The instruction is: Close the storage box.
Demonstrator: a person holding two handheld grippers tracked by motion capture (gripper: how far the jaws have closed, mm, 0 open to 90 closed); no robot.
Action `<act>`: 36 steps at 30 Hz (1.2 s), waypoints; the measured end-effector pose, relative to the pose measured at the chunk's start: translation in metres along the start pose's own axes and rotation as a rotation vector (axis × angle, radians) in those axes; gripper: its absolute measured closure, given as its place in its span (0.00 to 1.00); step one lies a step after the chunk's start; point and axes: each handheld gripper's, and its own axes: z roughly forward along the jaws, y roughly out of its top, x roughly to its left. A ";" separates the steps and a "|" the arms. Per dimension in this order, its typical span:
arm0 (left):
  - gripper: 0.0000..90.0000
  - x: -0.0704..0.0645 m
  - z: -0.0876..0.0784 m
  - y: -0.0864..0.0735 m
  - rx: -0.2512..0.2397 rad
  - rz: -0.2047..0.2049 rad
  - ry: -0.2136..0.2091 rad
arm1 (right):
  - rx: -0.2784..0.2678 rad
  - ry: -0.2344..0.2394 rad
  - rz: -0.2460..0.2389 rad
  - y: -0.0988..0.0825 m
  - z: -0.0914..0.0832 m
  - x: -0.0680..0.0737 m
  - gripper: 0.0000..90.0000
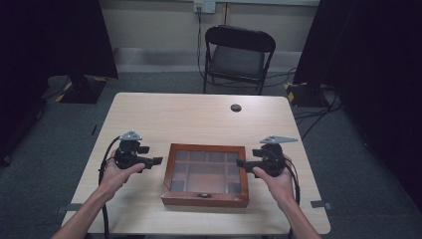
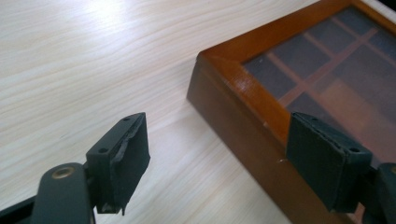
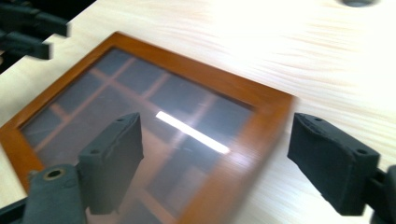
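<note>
High view is showing a pale wooden table [image 1: 189, 117] with a wooden box [image 1: 206, 174] lying near its front edge, between the two hands; the box is wearing a glass lid with a grid of dividers showing through it, and a small metal clasp [image 1: 203, 195] is sitting at the middle of its near side; the left gripper [image 1: 152, 162] is hovering just beside the box's left wall, its jaws pointing inward toward it, while the right gripper [image 1: 242, 163] is hanging at the box's right edge, its jaws reaching over the frame; a person's left hand [image 1: 117, 174] and right hand [image 1: 276, 179] are wrapping the gripper bodies from below. Left gripper view is showing its jaws spread wide, with a corner of the box lying between them and nothing clasped; right gripper view, partly blurred, is likewise showing jaws standing wide apart above the glass lid and the right frame, gripping nothing. Beyond the table a black folding chair [image 1: 239, 55] is standing against the wall; a round dark cable hole [image 1: 236, 107] is marking the far tabletop.
</note>
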 end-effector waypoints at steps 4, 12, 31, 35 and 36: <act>0.23 0.009 -0.005 -0.007 0.009 -0.028 0.024 | -0.016 -0.087 0.034 -0.013 -0.014 -0.018 0.16; 0.23 0.023 -0.013 -0.022 0.029 -0.051 0.081 | 0.051 -0.152 0.140 -0.040 -0.029 -0.050 0.17; 0.16 0.047 0.009 -0.052 0.130 -0.061 0.280 | 0.192 -0.428 0.093 -0.076 0.010 -0.086 0.10; 0.03 0.040 0.017 -0.057 0.090 -0.058 0.320 | 0.120 -0.438 0.065 -0.085 0.017 -0.081 0.00; 0.00 0.039 0.020 -0.061 0.050 -0.046 0.317 | 0.075 -0.437 0.058 -0.089 0.018 -0.081 0.00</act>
